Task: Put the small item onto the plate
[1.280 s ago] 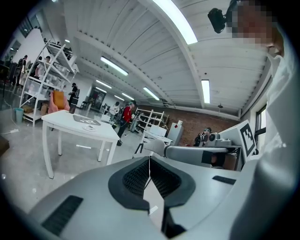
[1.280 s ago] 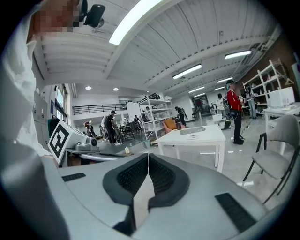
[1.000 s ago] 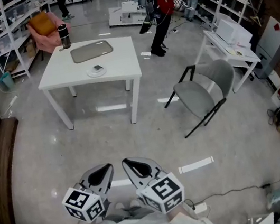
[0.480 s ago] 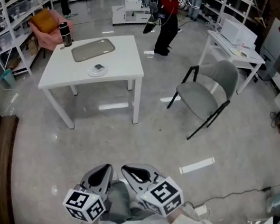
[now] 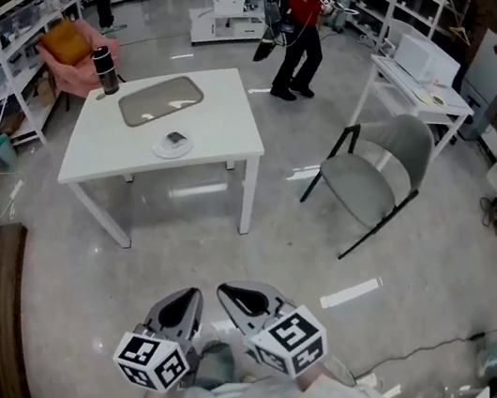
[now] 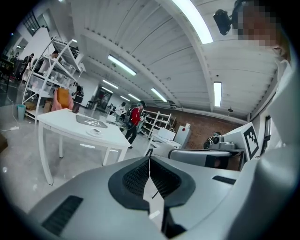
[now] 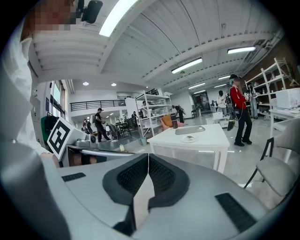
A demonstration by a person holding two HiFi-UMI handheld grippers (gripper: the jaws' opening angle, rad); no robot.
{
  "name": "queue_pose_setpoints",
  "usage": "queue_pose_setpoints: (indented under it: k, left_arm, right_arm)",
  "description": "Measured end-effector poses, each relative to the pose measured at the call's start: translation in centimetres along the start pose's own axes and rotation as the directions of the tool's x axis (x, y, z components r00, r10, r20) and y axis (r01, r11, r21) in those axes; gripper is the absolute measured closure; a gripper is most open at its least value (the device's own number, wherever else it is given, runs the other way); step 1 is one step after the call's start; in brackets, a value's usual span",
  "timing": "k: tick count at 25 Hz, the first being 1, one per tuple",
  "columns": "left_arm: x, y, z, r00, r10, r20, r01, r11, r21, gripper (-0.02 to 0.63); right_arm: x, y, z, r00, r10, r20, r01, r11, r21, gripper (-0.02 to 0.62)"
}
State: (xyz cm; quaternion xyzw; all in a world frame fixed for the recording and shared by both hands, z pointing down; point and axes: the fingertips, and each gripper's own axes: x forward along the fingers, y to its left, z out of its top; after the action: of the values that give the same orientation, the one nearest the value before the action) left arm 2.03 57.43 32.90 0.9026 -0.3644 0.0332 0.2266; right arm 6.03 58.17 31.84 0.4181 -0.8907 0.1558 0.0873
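A white table point(image 5: 214, 113) stands ahead across the floor. On it lies a small white plate point(image 5: 172, 146) with a small dark item point(image 5: 177, 138) on top, and behind it a grey tray point(image 5: 161, 100). My left gripper point(image 5: 188, 301) and right gripper point(image 5: 225, 294) are held side by side low in the head view, well short of the table. Both are shut with nothing between the jaws. The plate point(image 6: 95, 132) shows small in the left gripper view and the plate point(image 7: 189, 138) again in the right gripper view.
A dark bottle point(image 5: 104, 72) stands at the table's far left corner. A grey folding chair point(image 5: 374, 179) sits to the right of the table. A person in red point(image 5: 296, 23) stands beyond it. Shelving point(image 5: 0, 56) lines the left, desks point(image 5: 416, 68) the right.
The table has drawn nearer and larger in the head view as I walk toward it. Both grippers keep their place side by side, still shut.
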Motion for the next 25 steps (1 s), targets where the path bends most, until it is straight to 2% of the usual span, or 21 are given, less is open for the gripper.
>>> queue_pose_setpoints:
  k: [6,12,25]
  left_arm:
    - [4.9,6.5,5.7,0.999,-0.043,-0.013,0.044,0.998,0.04,0.594]
    - [8.4,12.2,9.9,0.995,-0.093,-0.033,0.096,0.989,0.112,0.594]
    - [13.9,21.2,13.0,0.993,-0.102,-0.056,0.104,0.993,0.046,0.594]
  right_arm:
    - [7.6,-4.8,4.4,0.999,-0.048,0.023,0.048,0.998,0.03,0.58]
    - [15.1,-7.6,7.7,0.997,-0.065,0.045,0.063,0.997,0.042,0.58]
    - [24.2,-12.1,9.6,0.998,-0.064,-0.007,0.065,0.996,0.059,0.58]
